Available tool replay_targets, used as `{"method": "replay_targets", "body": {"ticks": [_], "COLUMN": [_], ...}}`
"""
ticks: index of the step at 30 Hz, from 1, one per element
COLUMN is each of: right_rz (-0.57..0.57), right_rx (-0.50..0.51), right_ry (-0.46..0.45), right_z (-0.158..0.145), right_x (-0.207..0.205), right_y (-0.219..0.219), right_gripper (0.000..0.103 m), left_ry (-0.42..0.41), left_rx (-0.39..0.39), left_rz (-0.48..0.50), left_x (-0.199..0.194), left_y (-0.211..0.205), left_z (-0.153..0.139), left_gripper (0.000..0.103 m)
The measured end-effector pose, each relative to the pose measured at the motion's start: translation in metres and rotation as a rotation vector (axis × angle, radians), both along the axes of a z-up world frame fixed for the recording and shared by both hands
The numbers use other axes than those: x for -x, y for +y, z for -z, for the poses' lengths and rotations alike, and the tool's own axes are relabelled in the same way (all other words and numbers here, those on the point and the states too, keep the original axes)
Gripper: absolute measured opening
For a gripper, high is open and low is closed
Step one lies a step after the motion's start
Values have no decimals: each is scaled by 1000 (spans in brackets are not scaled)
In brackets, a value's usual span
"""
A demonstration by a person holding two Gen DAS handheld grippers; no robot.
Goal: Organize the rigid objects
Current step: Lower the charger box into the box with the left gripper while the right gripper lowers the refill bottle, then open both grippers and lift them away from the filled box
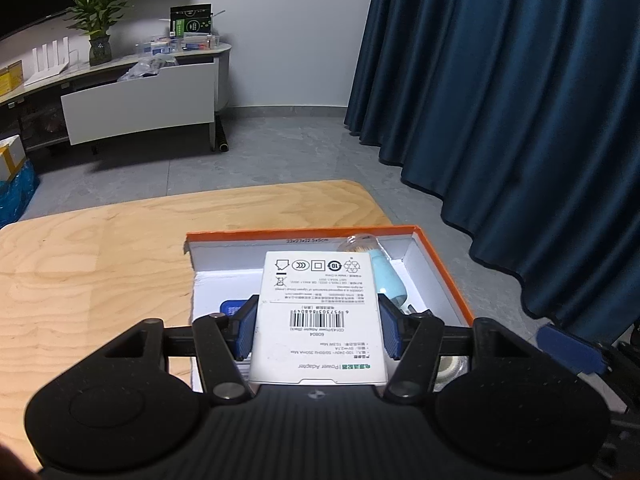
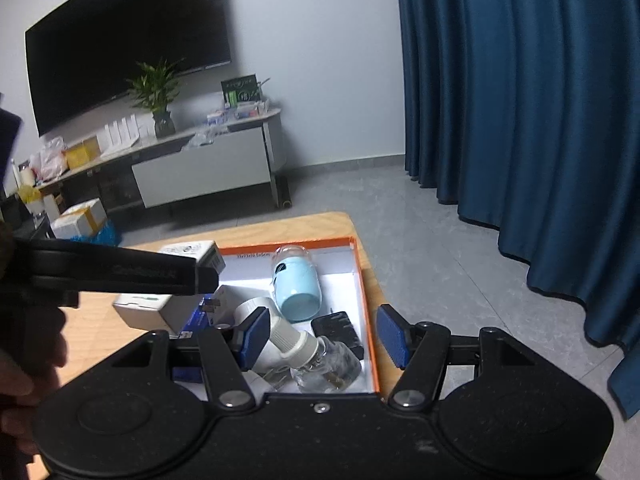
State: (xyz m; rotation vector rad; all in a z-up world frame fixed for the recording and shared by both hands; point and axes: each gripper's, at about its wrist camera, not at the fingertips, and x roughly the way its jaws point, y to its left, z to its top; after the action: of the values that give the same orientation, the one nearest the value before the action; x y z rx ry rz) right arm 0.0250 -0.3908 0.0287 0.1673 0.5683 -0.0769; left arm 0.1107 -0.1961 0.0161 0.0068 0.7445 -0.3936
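My left gripper (image 1: 318,326) is shut on a white power adapter box (image 1: 320,292), its blue pads pressing the box's two long sides. It hangs over an orange-rimmed carton (image 1: 440,264) on the wooden table (image 1: 100,264). In the right wrist view the same white box (image 2: 192,252) shows beside one of the left gripper's black fingers (image 2: 160,276). My right gripper (image 2: 324,334) is open above the carton's (image 2: 366,300) near right corner. Below it lie a clear bottle with a white cap (image 2: 316,360), a black adapter (image 2: 338,330) and a light blue bottle (image 2: 296,284).
A second white box (image 2: 148,310) and a blue item (image 2: 196,316) lie in the carton's left part. The table's far edge (image 2: 280,220) drops to grey floor. Blue curtains (image 2: 520,120) hang to the right. A white TV cabinet (image 2: 200,168) stands by the far wall.
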Motion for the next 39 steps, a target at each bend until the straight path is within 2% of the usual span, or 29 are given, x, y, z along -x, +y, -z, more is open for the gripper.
{"method": "replay_targets", "body": {"ticks": [7,9,10,14,19,29,39], "right_rz": [-10,-9,-8,-3,-8,-17,-51], "right_rx": [-17,-20,-21,-25,-23,-21,0], "right_ry": [-18,-23,-26,-39,-52,-67,-50], "right_z": [-3,-5,-5,-9,-14,-24,-25], "right_x": [11,13,14,20,29,55,82], "right_y": [-1,-1,-1,0,3,9,21], "right_gripper": [72,72,72,72,72,73,77], "left_ry": [45,40,34,36,25,35,18], "left_rx": [26,29,26,41,26,13,-15], "left_rz": [47,57,52,30,-16,-91,-122], "left_x": [-18,-16,-15,-10,0,39,86], "left_y": [-10,-10,-9,-1,14,53,67], "left_z": [5,5,4,0,-8,-17,-18], "left_gripper": [61,68,72,73,78,82,93]}}
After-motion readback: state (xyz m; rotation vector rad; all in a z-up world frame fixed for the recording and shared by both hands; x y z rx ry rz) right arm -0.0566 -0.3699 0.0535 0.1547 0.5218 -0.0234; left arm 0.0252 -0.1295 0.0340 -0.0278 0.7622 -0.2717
